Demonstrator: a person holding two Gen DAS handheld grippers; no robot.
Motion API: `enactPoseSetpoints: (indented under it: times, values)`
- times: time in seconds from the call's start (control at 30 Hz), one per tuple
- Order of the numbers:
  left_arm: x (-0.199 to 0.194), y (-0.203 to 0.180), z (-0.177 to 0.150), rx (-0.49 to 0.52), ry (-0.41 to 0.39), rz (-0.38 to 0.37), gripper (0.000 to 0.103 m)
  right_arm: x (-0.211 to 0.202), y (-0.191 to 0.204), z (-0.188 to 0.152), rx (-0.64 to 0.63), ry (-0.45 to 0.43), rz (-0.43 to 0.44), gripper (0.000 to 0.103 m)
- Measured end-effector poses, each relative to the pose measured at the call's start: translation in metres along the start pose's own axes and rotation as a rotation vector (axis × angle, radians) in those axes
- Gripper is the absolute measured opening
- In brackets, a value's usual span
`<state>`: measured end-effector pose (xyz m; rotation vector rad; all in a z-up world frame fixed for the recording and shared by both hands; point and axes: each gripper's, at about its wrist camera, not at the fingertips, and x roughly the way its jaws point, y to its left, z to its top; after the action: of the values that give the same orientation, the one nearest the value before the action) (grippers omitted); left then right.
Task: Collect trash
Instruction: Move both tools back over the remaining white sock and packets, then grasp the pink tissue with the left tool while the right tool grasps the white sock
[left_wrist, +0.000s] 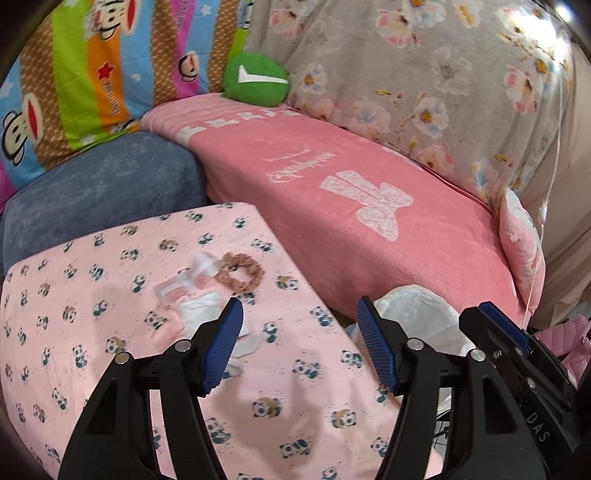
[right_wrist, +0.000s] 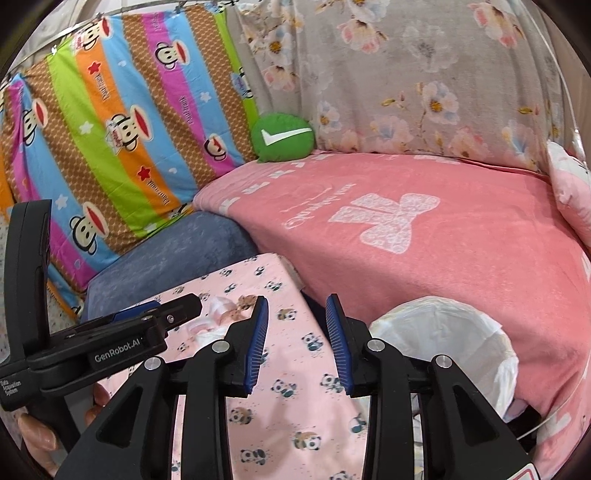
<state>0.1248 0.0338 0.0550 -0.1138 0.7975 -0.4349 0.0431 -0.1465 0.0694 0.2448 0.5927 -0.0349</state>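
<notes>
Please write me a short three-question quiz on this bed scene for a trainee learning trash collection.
1. True or false: the left gripper is open and holds nothing.
2. Multiple choice: what lies beside the wrappers on the panda sheet? A) a brown hair scrunchie B) a spoon C) a phone
3. Fill in: the white-lined trash bin stands against the ______ blanket.

Key
1. True; its jaws stand apart above the sheet, just short of the wrappers.
2. A; the brown hair scrunchie touches the wrappers' far edge.
3. Pink; the pink blanket with the white bow print.
</notes>
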Motion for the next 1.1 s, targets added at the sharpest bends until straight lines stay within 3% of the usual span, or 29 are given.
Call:
enactPoseSetpoints:
  times: [0.2,0.53,0.8,1.1]
  values:
    - [0.003,0.052,-0.012,-0.087,0.028,0.060,0.065,0.026,0.037,-0.014,-0.046,0.063,0.040,0.041]
    - [0.020,0.124,-0.038,-0.188,0.106,0.156,0.065,0.095,0.103,-0.052,-0.121,0.218,0.104,0.041]
    - [0.041,0.157,-0.050,-0.222,0.165,0.191,0.065,0.150,0.133,-0.076,-0.172,0.302,0.106,0.042]
    - [0.066,0.171,-0.050,-0.228,0.210,0.174,0.067,0.199,0.138,-0.089,-0.178,0.360,0.087,0.042]
